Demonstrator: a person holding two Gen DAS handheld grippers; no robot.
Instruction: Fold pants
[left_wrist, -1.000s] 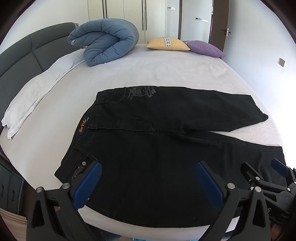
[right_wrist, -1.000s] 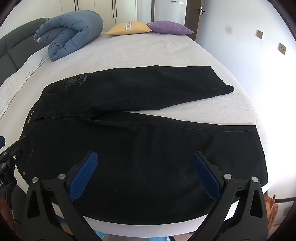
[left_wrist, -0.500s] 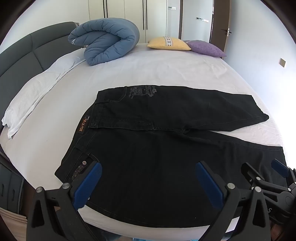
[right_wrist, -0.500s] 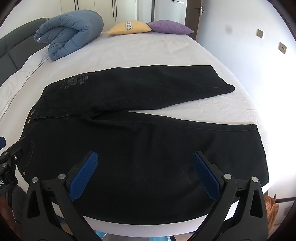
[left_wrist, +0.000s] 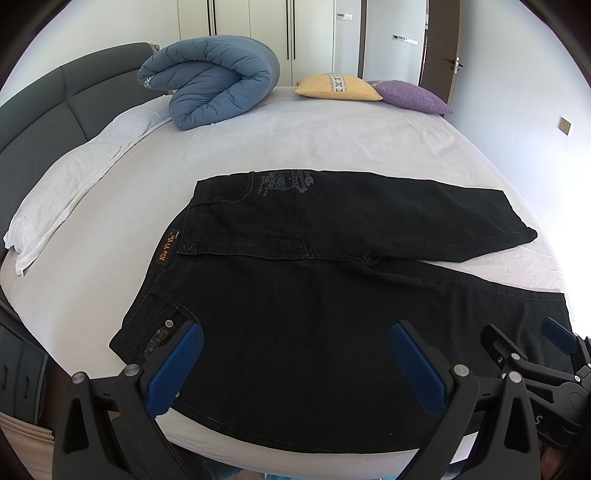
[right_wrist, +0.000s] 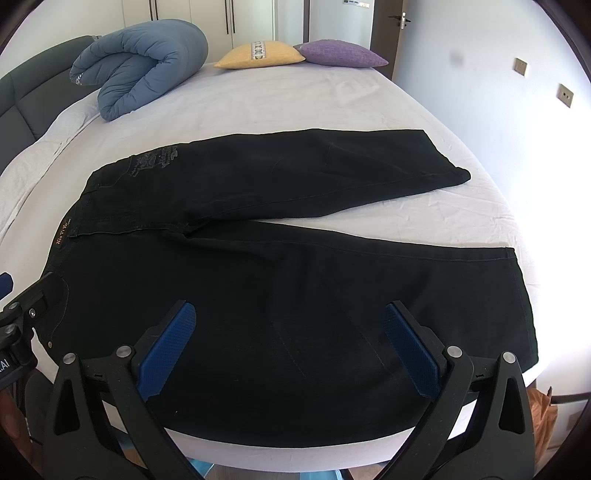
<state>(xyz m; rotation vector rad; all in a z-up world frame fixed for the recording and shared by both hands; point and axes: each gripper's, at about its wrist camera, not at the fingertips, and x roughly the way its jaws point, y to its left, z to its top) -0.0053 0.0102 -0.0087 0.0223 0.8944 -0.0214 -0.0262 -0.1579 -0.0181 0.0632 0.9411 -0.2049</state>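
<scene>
The left gripper (left_wrist: 295, 354), black-framed with blue textured pads, hangs with its jaws spread wide and nothing between them, poised over the waistband end of the black denim pants (left_wrist: 332, 295) near the front edge of the bed. The right gripper (right_wrist: 288, 332), of the same black and blue build, is likewise spread wide and empty, set above the nearer leg of the pants (right_wrist: 295, 280); in the left wrist view it shows at the lower right (left_wrist: 532, 347), just beside the left one. The pants lie flat and unfolded on the white bedsheet (left_wrist: 332, 140), waistband to the left, the two legs running right and parting into a narrow V, with the farther leg ending short of the mattress edge and the nearer leg reaching the bed's right side. A pale printed emblem (left_wrist: 284, 182) marks the far hip, and an orange-lettered label (left_wrist: 169, 246) sits on the waistband. Well behind the pants, a rolled blue quilted duvet (left_wrist: 214, 88) rests near the dark grey padded headboard (left_wrist: 44, 107); a yellow cushion (left_wrist: 338, 86) and a purple cushion (left_wrist: 413, 96) lie touching at the far edge. A white folded towel (left_wrist: 70, 177) stretches along the left side of the bed.
</scene>
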